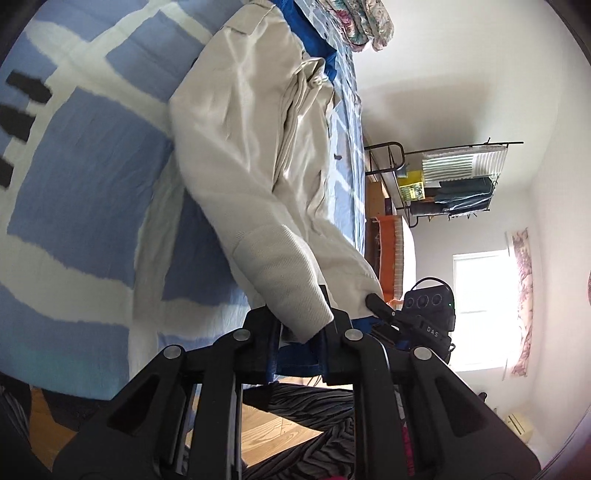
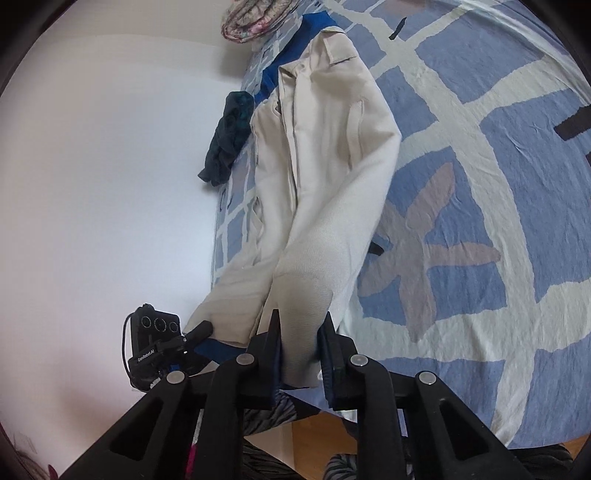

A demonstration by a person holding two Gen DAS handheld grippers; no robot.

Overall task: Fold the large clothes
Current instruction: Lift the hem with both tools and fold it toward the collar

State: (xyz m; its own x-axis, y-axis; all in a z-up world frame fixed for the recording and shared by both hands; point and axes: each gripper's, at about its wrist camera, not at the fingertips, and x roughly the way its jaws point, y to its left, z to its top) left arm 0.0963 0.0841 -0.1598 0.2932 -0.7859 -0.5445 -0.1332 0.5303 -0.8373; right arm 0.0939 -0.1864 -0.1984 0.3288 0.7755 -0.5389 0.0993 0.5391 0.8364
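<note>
Gripping the near end of a beige garment [image 1: 240, 147], the left claw [image 1: 301, 328] is pinched on one cuff-like corner, and the right claw [image 2: 299, 350] is pressed onto the neighbouring corner. The garment lies stretched along the bed [image 1: 74, 184], from the near edge towards the far end, where a floral bundle [image 1: 354, 22] is heaped. In the right wrist view, a dark green cloth [image 2: 225, 136] is seen just beside the garment's left edge.

Several risks are judged from this pose. Only a narrow strip of fabric is held in each claw, so a corner could be lost if the cloth is pulled hard or lifted quickly. The layers along the garment's middle are already bunched, and uneven tension between the two claws could be turned into a crooked fold. The garment lies close to the bed's edge on the wall side, so part of it could be dragged off there. The dark green cloth might be caught and carried into the fold. A blue lining [image 2: 280, 55] showing at the far end could be exposed further if the layers are shifted apart.
</note>
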